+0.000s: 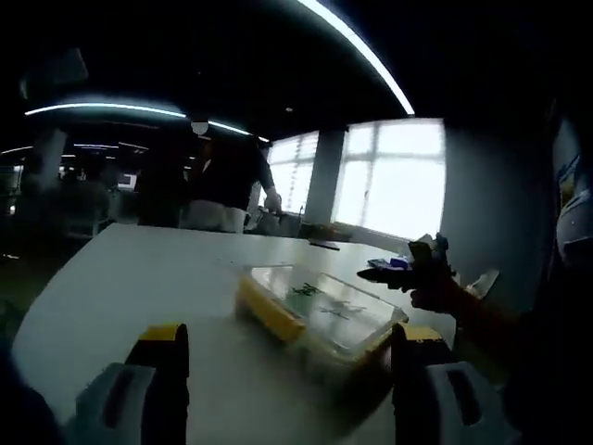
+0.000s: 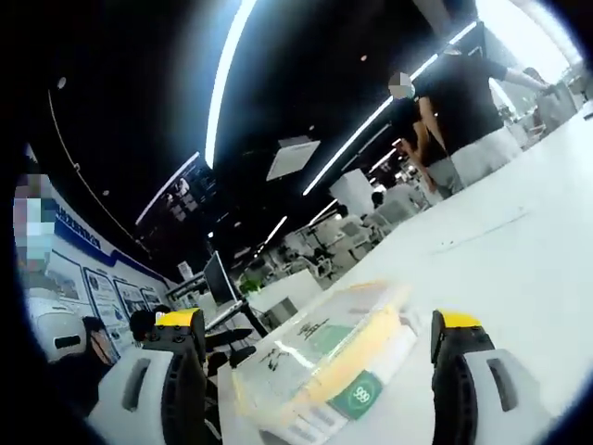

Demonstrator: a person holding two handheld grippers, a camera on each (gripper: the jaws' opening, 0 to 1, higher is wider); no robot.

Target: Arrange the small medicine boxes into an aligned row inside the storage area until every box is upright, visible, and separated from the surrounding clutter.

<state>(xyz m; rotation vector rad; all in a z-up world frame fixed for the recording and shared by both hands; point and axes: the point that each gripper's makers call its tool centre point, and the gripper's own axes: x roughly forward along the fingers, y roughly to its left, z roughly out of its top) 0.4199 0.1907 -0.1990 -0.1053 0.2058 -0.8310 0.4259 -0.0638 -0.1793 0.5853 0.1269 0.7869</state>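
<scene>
Here, one clear yellow-edged box (image 1: 320,315) lying on white bench (image 1: 139,278); left gripper (image 1: 289,371) and right gripper (image 2: 320,366) both gaping wide, holding nothing.

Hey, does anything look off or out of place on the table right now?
Nothing looks spilled or damaged. The yellow box lies flat on the white table, not upright. It sits between the open right gripper, untouched. The left gripper is open too.
</scene>
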